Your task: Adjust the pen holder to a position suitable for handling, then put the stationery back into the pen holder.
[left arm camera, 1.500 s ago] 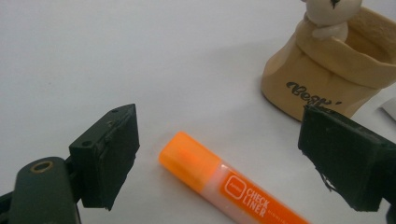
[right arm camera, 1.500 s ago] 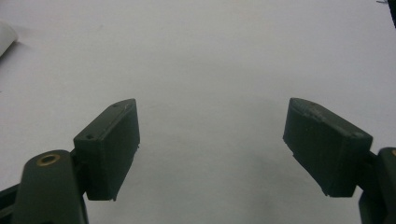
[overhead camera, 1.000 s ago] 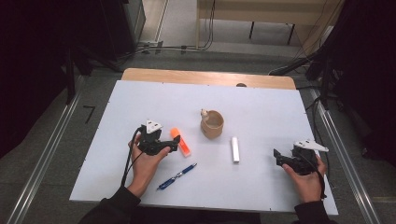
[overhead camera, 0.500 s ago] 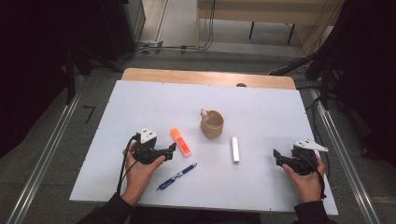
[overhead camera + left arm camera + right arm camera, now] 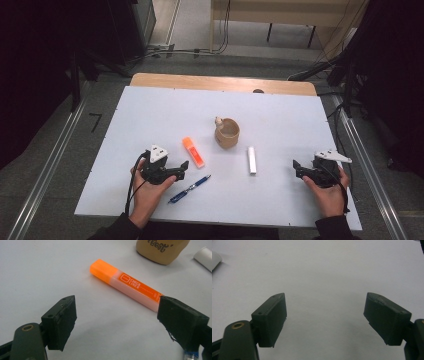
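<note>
Stock: my left claw (image 5: 183,166) wide, my right claw (image 5: 296,166) wide, both empty; orange highlighter (image 5: 193,151) at one o'clock of left, ungrasped; nothing evidently done

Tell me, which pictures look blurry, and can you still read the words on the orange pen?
In the left gripper view the orange highlighter is sharp enough to read "CHECK LINER", while the near jaws look soft. In the right gripper view the jaws are blurry at their edges, with a faint shadow on the table. The high view is grainy, with dark surroundings.
</note>
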Demonstrator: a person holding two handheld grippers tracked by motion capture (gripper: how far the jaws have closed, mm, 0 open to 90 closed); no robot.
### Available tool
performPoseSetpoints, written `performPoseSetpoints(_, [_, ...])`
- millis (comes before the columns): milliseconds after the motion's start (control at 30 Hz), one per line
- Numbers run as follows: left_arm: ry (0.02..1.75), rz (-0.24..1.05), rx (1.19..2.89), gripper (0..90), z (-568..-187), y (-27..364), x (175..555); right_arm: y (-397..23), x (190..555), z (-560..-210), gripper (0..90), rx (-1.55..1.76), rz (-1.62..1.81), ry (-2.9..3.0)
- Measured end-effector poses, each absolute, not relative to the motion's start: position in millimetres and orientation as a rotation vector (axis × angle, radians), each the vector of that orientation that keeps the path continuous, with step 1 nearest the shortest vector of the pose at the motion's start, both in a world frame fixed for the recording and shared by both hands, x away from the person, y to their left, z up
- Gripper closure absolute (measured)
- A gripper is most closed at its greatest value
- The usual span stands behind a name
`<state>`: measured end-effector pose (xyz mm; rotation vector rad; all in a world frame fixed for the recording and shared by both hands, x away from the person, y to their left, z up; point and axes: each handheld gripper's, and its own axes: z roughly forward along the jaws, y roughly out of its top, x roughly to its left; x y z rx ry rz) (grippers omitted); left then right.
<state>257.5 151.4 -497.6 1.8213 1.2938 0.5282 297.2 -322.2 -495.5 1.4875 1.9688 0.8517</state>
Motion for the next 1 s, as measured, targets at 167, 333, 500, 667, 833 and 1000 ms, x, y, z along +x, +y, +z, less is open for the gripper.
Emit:
performPoseSetpoints(167, [1.272,0.512,1.831,16.6,-497.5,147.5,251.2,-321.9,297.3,-495.6,17.1,1.488,0.848,1.97])
performPoseSetpoints(333, [1.261,0.504,1.835,17.0,-498.7,144.7,249.7,-321.5,297.3,-495.6,17.1,1.485,0.849,1.971])
performPoseSetpoints(500, [1.233,0.503,1.831,17.0,-498.2,140.5,247.4,-323.0,296.1,-495.5,17.1,1.487,0.85,1.969])
performPoseSetpoints(667, [1.216,0.498,1.834,16.9,-499.0,137.8,245.3,-323.1,296.3,-495.6,17.1,1.487,0.85,1.969])
performPoseSetpoints(833, [1.205,0.494,1.841,16.9,-500.0,136.0,243.3,-321.7,296.8,-495.5,17.1,1.488,0.847,1.971])
performPoseSetpoints(1000, [1.192,0.482,1.856,17.1,-502.1,132.3,241.2,-322.0,296.9,-495.5,17.1,1.488,0.849,1.97])
